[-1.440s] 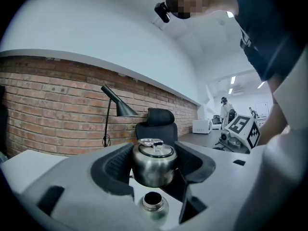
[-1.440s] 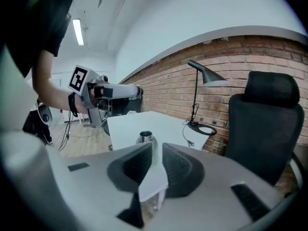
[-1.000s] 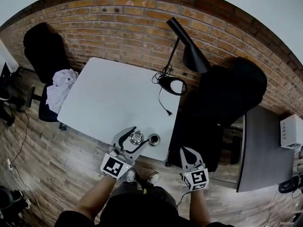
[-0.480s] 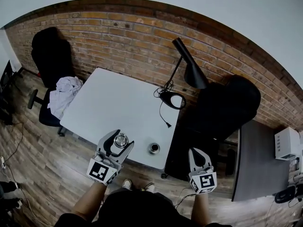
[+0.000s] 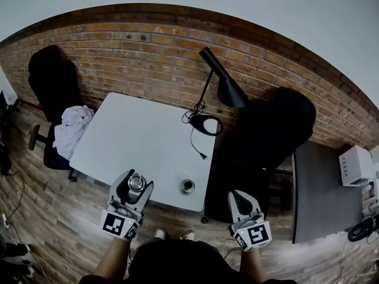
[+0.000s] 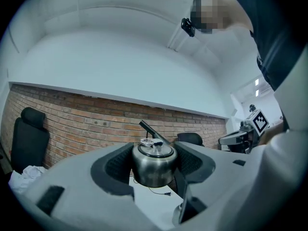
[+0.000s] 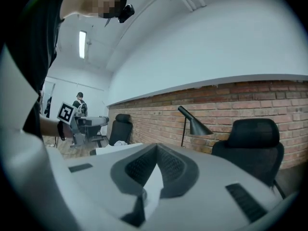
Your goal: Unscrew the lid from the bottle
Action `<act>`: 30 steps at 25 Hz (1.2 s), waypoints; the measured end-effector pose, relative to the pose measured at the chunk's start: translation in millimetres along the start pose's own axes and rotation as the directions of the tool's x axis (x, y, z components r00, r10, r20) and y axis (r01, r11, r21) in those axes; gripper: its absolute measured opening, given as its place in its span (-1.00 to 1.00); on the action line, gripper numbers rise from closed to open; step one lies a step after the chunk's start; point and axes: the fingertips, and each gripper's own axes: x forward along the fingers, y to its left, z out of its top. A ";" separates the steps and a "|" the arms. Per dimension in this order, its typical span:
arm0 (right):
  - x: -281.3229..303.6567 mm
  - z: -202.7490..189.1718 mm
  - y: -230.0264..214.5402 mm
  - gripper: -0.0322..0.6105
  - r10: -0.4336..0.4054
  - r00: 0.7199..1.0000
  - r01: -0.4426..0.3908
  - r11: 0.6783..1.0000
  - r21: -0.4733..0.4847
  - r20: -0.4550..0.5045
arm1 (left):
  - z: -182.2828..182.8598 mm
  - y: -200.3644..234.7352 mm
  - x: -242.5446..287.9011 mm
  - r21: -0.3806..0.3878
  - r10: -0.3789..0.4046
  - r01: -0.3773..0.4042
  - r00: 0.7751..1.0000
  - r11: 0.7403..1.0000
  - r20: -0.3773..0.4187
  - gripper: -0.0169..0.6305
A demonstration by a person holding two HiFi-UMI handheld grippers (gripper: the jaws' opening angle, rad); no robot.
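The left gripper (image 5: 136,183) is closest to the person, and it is gripping the bottle (image 6: 153,165). Its ribbed dark pads (image 6: 119,163) are pressing on both sides of the body. The bottle is a squat brushed-steel piece with rounded shoulders, a dark band circling its top and a small shiny fitting sitting on the crown. It is standing upright in the grip, hanging clear of the white table (image 5: 136,135), just over the near edge.

On the other side, the right gripper (image 5: 241,197) is hovering off the table's near right corner, above the wooden floor. Its jaws are closed together, pad against pad, with nothing between them.

A small round metal piece (image 5: 187,186) with a dark centre is lying near the table's front edge, between the two grippers and apart from both. I cannot tell whether it is the lid.

Further back, a black desk lamp (image 5: 220,81) is leaning over the far right corner, its cable trailing across the top. A black office chair (image 5: 278,129) is standing to the right and another, with a pale cloth (image 5: 72,126) on it, to the left. The brick wall (image 5: 130,52) is closing off the back.
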 end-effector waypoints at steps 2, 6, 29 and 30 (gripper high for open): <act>-3.3 -0.4 4.4 -0.86 0.001 1.000 -0.001 1.000 0.005 -0.004 | 0.2 -3.9 1.0 0.003 -0.012 0.012 1.000 1.000 0.001 -0.11; -10.7 5.8 4.1 -0.86 -0.009 1.000 0.009 1.000 -0.011 0.003 | 2.1 -4.4 0.5 -0.006 -0.016 0.016 1.000 1.000 0.000 -0.11; -31.9 20.6 25.6 -0.86 -0.048 0.999 0.048 0.998 -0.045 -0.001 | 15.5 -22.1 -19.8 0.002 -0.085 0.085 0.996 0.996 0.001 -0.11; -32.4 19.3 26.4 -0.86 -0.049 0.999 0.049 0.998 -0.041 -0.003 | 15.4 -22.9 -20.0 0.003 -0.089 0.089 0.996 0.996 -0.001 -0.11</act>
